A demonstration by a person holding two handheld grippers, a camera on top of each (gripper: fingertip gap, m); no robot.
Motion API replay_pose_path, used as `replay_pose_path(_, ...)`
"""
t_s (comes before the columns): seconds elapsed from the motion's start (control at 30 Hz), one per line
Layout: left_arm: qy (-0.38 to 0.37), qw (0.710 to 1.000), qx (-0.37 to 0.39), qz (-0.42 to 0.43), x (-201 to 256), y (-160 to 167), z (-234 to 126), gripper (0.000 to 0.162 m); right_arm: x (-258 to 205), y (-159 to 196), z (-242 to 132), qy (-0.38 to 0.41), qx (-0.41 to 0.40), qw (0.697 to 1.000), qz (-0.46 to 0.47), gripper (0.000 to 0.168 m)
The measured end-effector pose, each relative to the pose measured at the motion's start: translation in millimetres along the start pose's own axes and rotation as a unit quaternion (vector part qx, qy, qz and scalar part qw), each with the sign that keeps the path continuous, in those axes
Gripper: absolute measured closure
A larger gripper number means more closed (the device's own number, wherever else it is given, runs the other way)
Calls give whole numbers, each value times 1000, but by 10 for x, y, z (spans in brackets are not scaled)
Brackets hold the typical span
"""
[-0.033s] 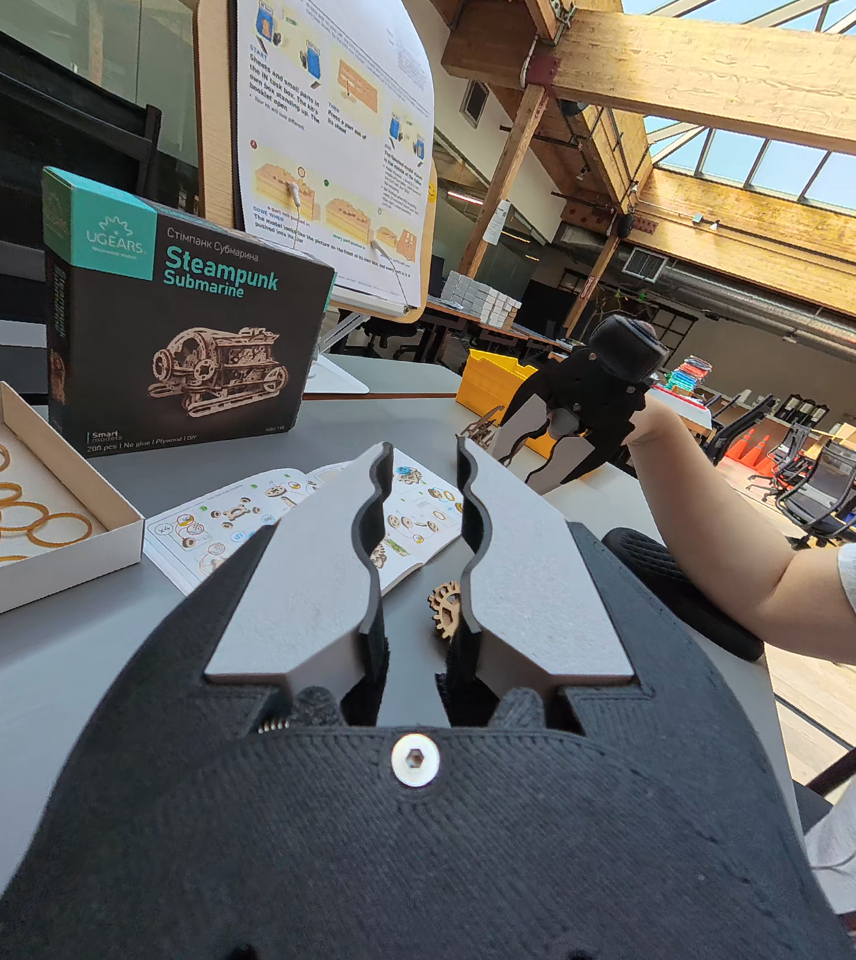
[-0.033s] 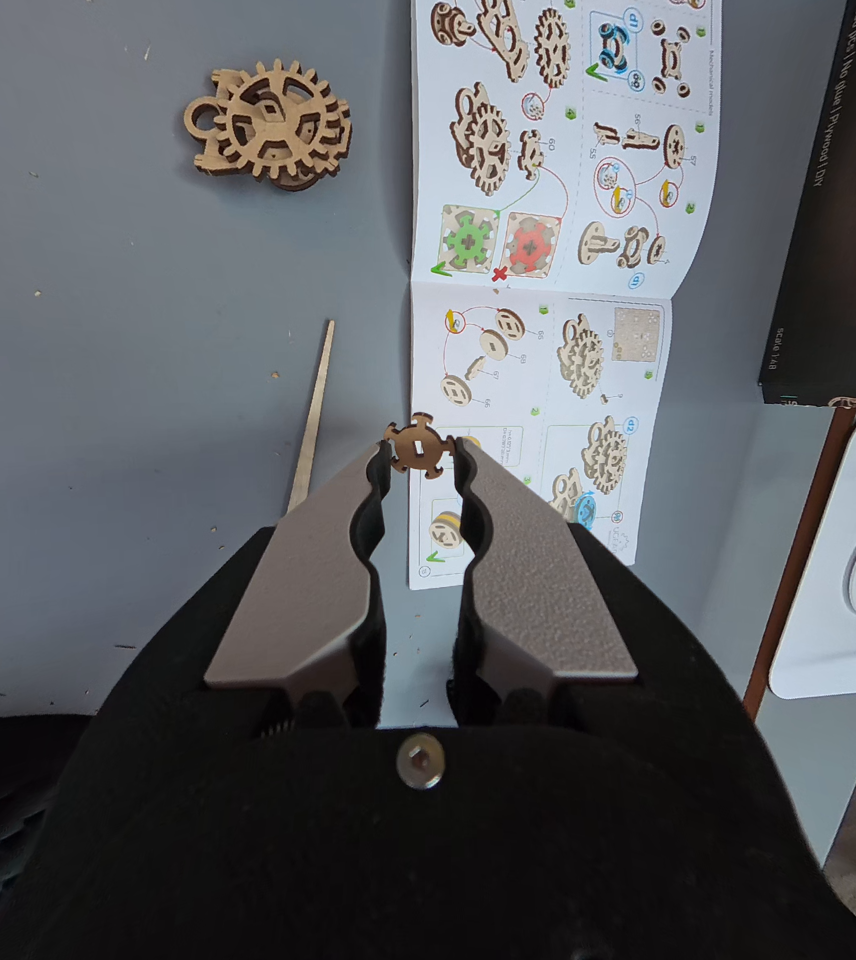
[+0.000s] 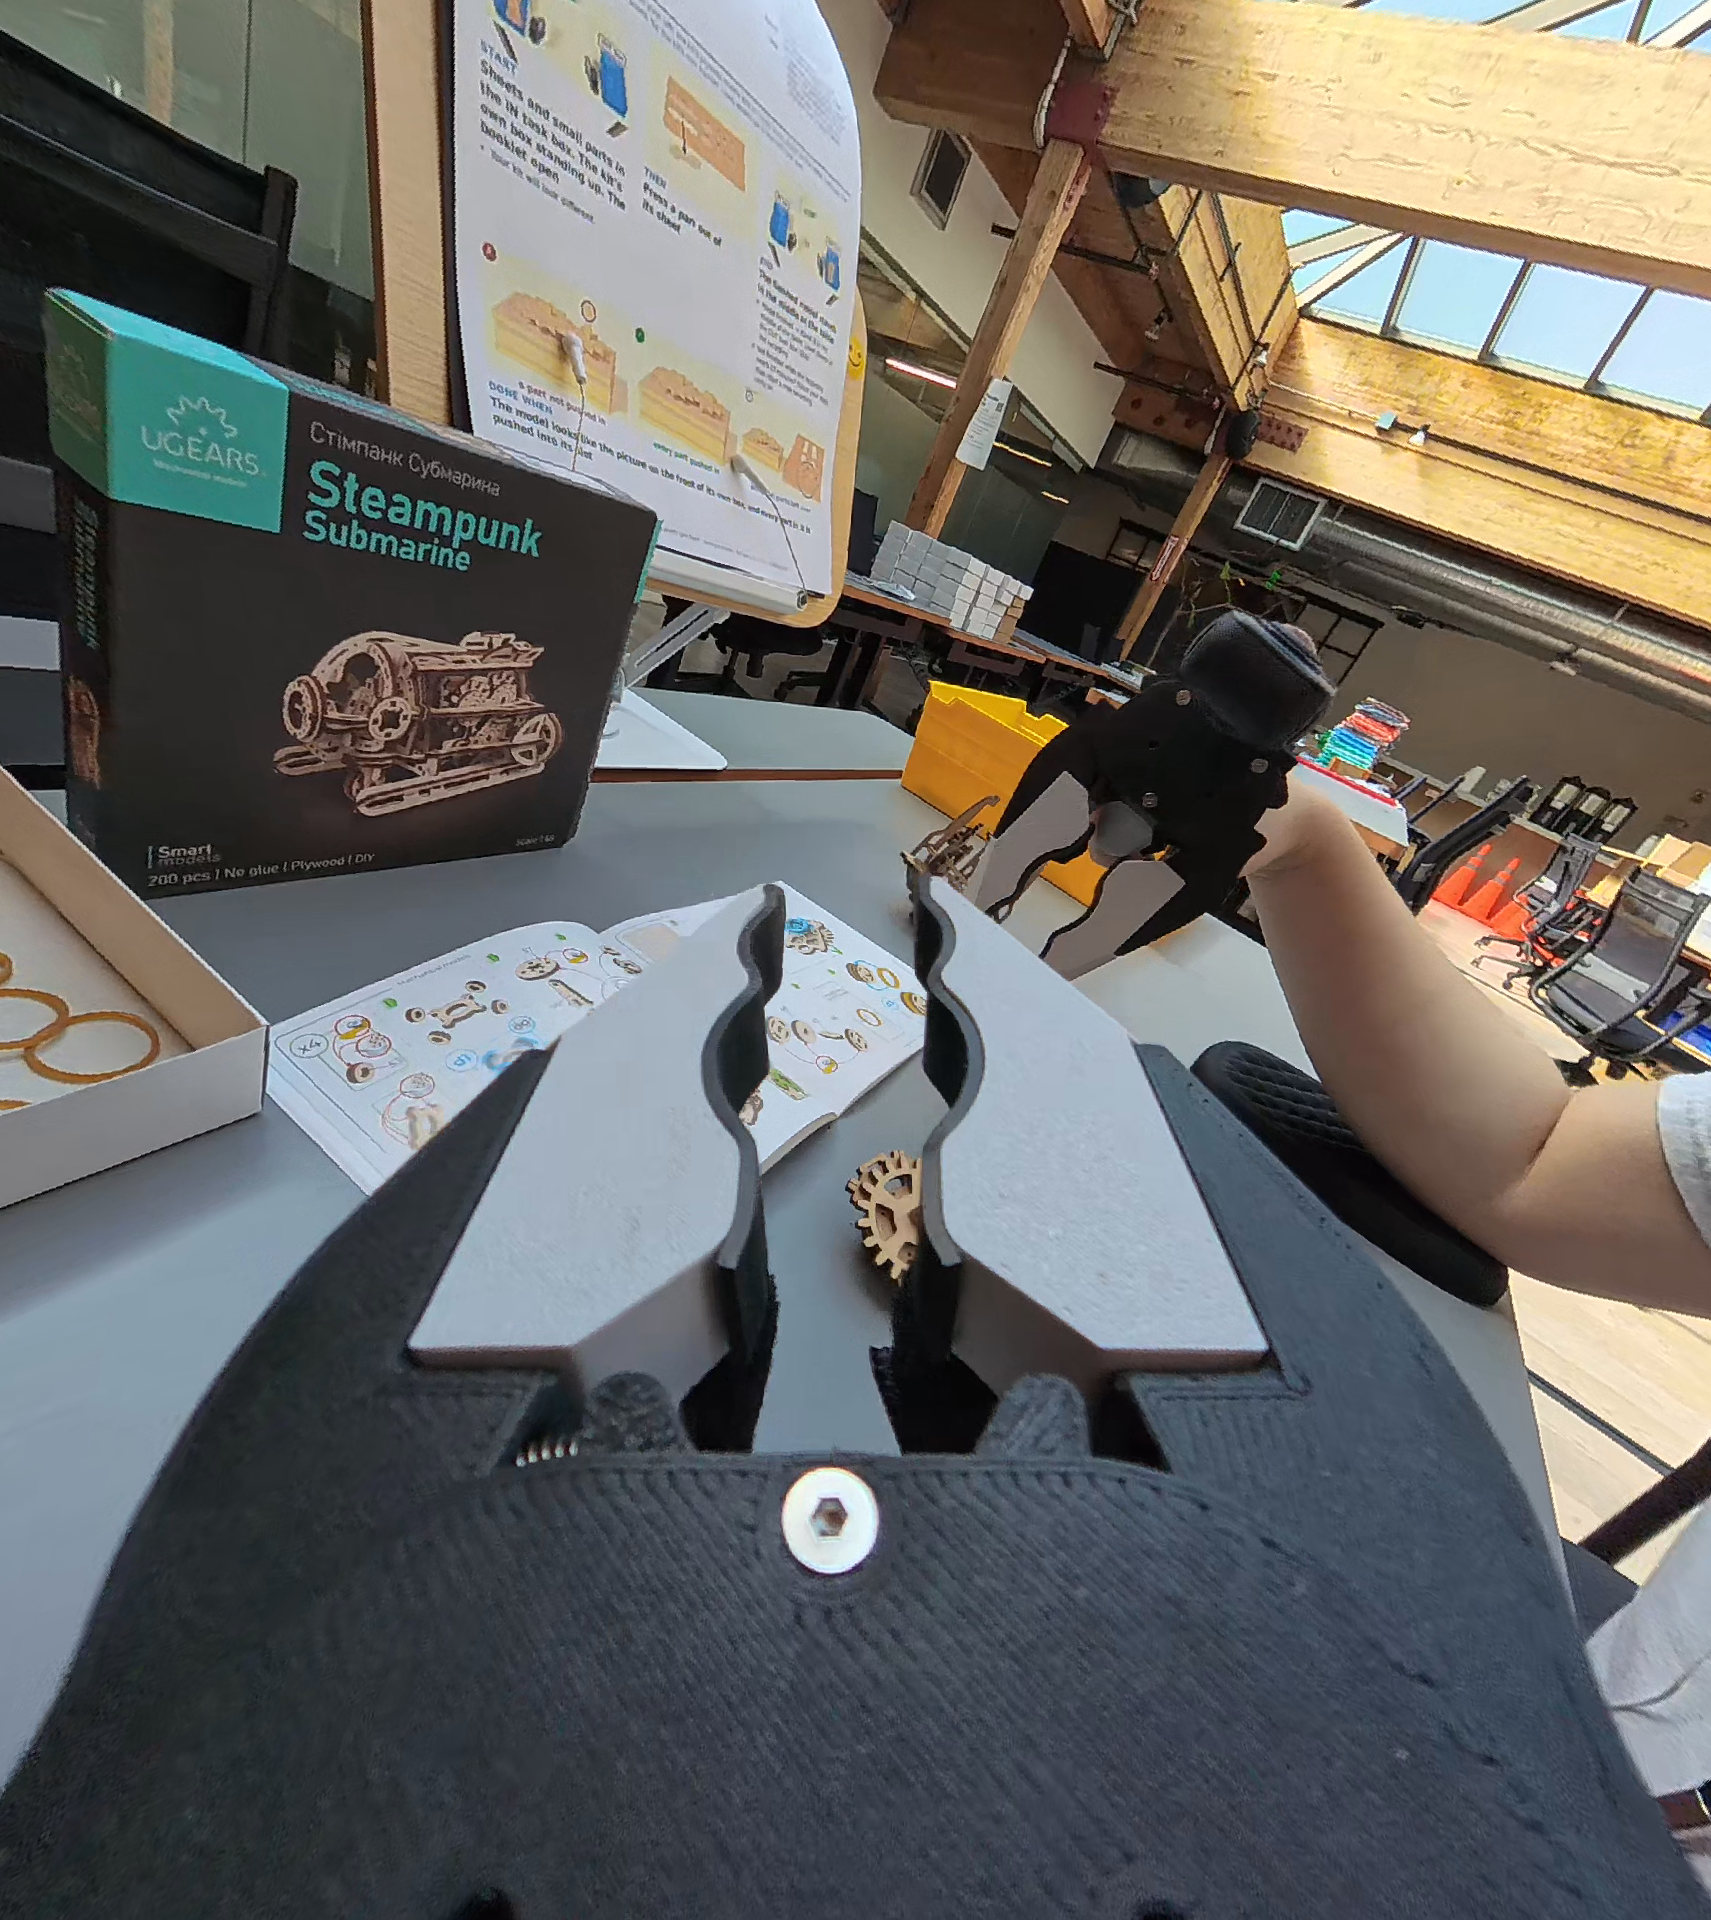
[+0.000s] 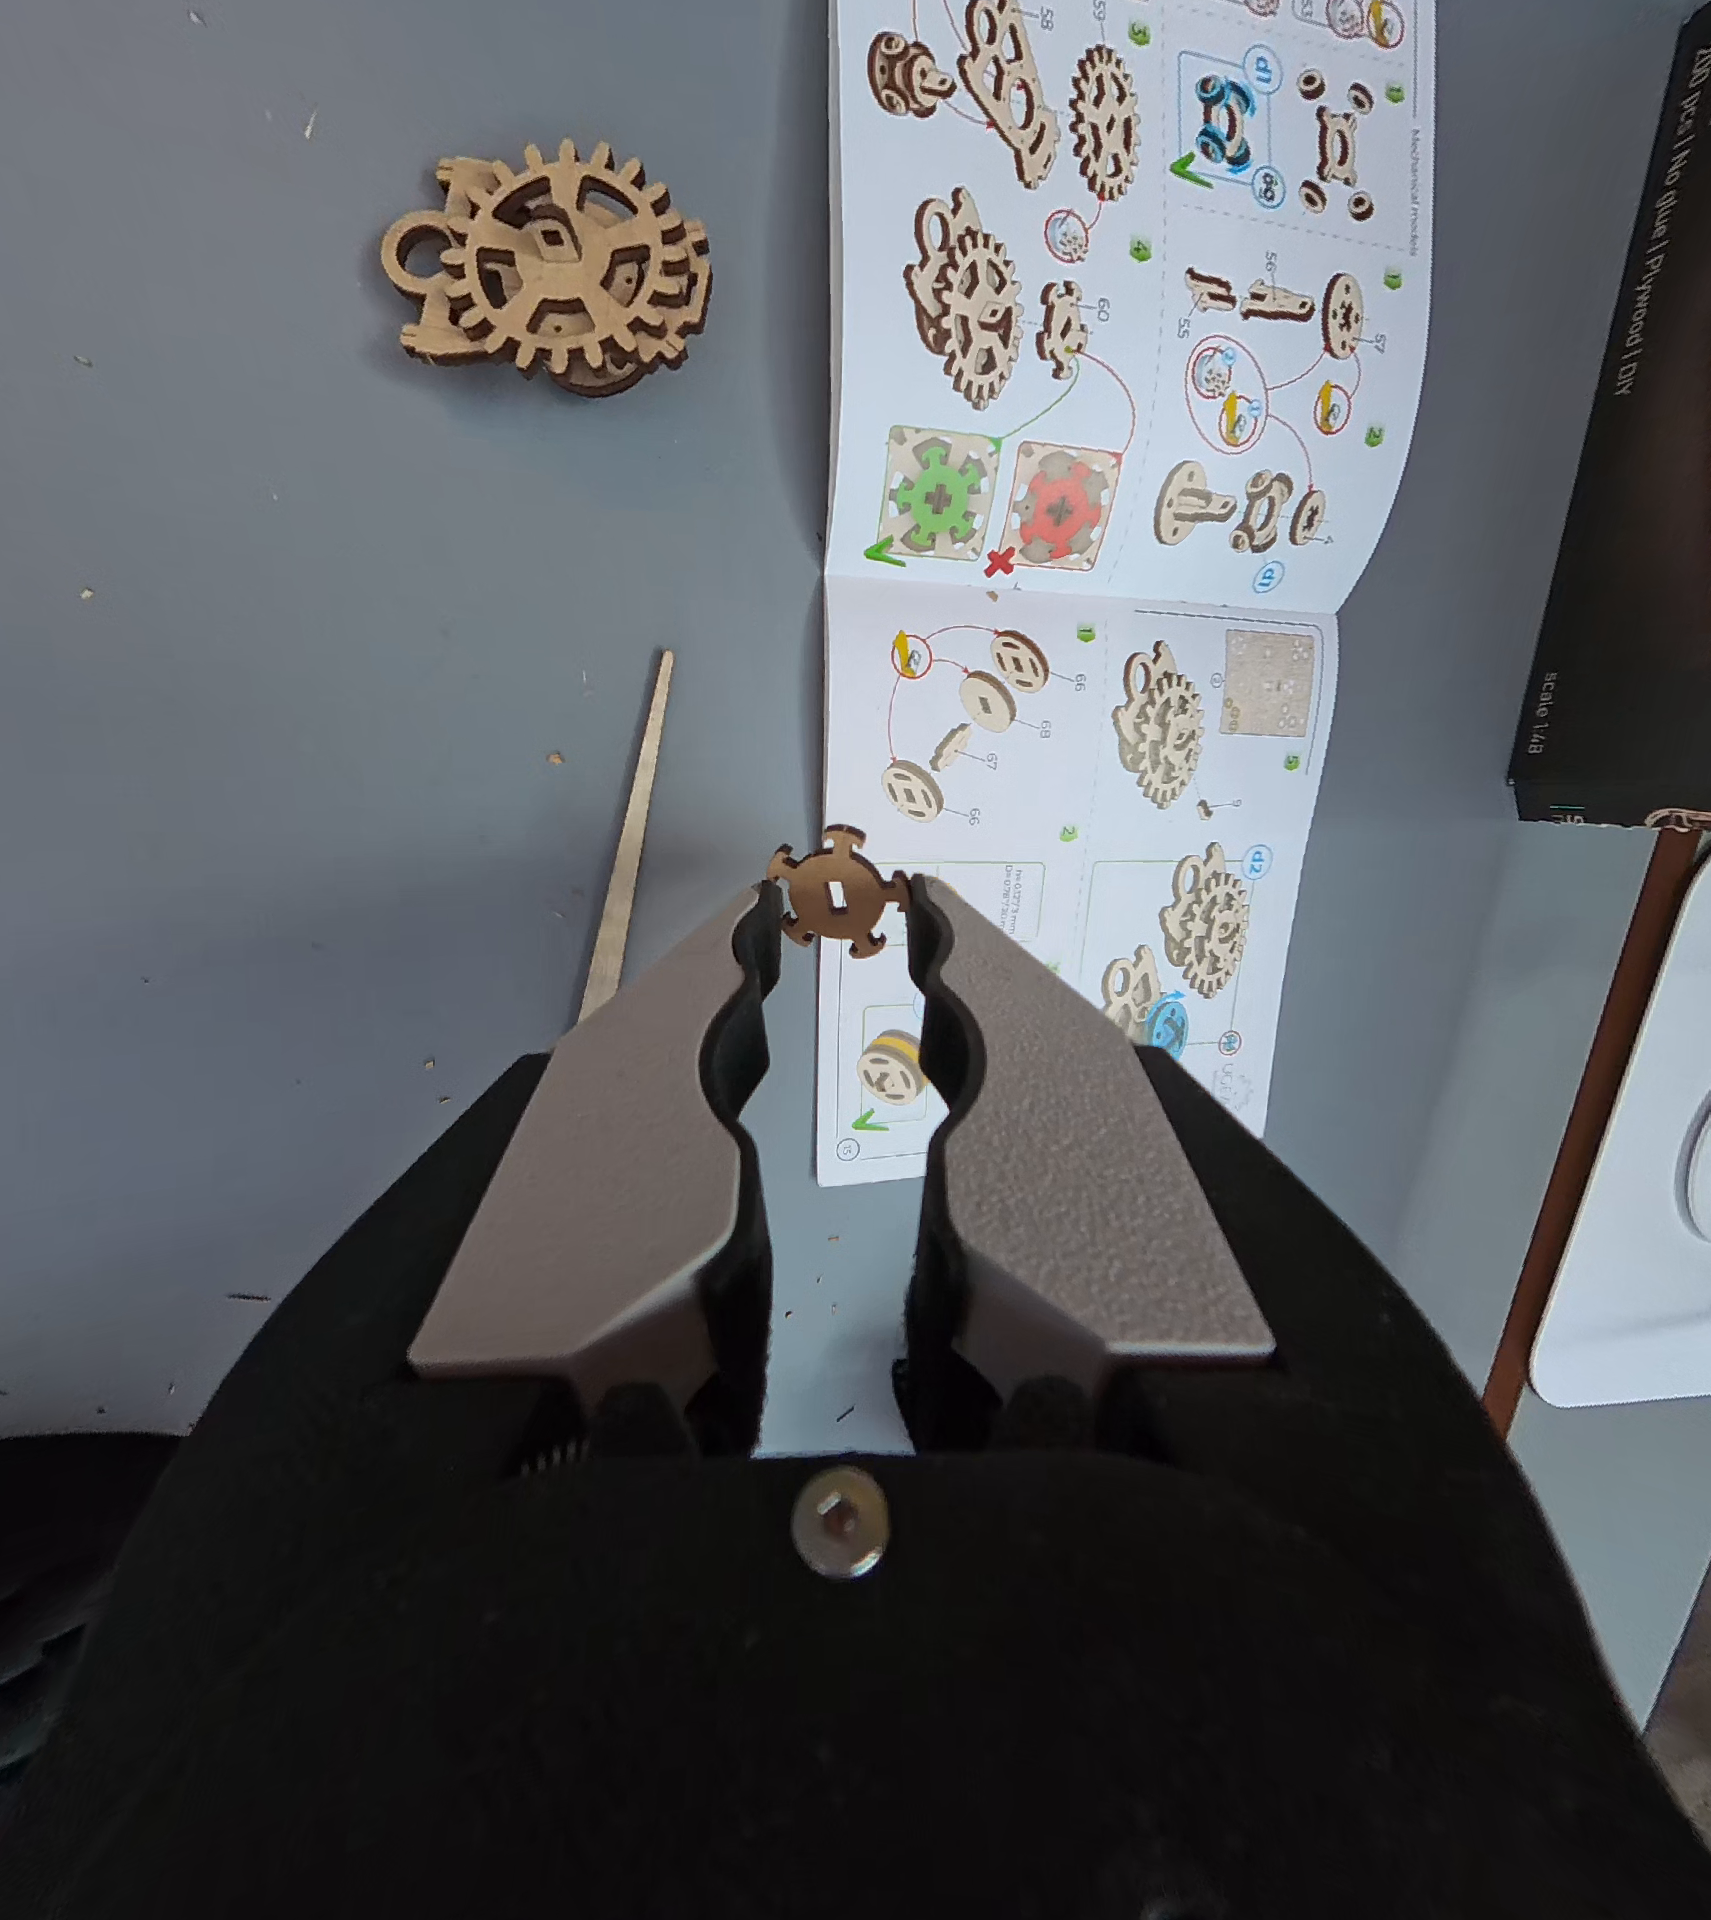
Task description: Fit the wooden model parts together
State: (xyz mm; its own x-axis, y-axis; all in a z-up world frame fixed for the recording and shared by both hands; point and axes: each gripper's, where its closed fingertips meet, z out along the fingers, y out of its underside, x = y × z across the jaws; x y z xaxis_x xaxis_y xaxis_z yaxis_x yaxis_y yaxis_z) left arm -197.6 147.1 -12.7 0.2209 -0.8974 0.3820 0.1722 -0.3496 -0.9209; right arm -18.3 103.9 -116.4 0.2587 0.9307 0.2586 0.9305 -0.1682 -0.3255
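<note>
Going left to right in the right wrist view, the gear assembly (image 4: 547,268) lies flat on the grey worktop (image 4: 207,727), several layers already stacked, its loop end pointing left and its long axis running left to right. A thin stick (image 4: 629,842) lies nearer, pointing up and slightly right. Next comes the right gripper (image 4: 838,896), its fingers (image 4: 1069,1122) pinching a small notched disc (image 4: 836,894) by its rim at the very tips. The disc is lifted off the worktop, its face turned to the camera, its slot running roughly across; being round, it has no long axis. The open booklet (image 4: 1246,416) lies to the right, then the kit box (image 4: 1682,416).

Judged from this, the task is partway: the assembly is built up, but the disc is well apart from it and not yet fitted.

In the left wrist view, the left gripper (image 3: 849,914) hovers with its fingers (image 3: 622,1132) parted and empty, the gear assembly (image 3: 884,1210) showing low between them on the worktop.
</note>
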Motion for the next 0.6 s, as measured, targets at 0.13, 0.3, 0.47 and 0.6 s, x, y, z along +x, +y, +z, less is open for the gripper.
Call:
replay_pose_path(0.13,16,999,-49,-3,52,183,92,139,-18,-150,-54,11,28,999,-26,145)
replay_pose_path(0.3,56,991,-118,-13,227,472,240,137,-152,-492,-136,22,78,993,-87,145)
replay_pose_path(0.47,109,981,-156,-27,520,693,402,131,-340,-755,-157,32,85,985,-145,145)
replay_pose_path(0.6,136,975,-174,-38,710,806,504,131,-457,-890,-149,27,93,982,-164,145)
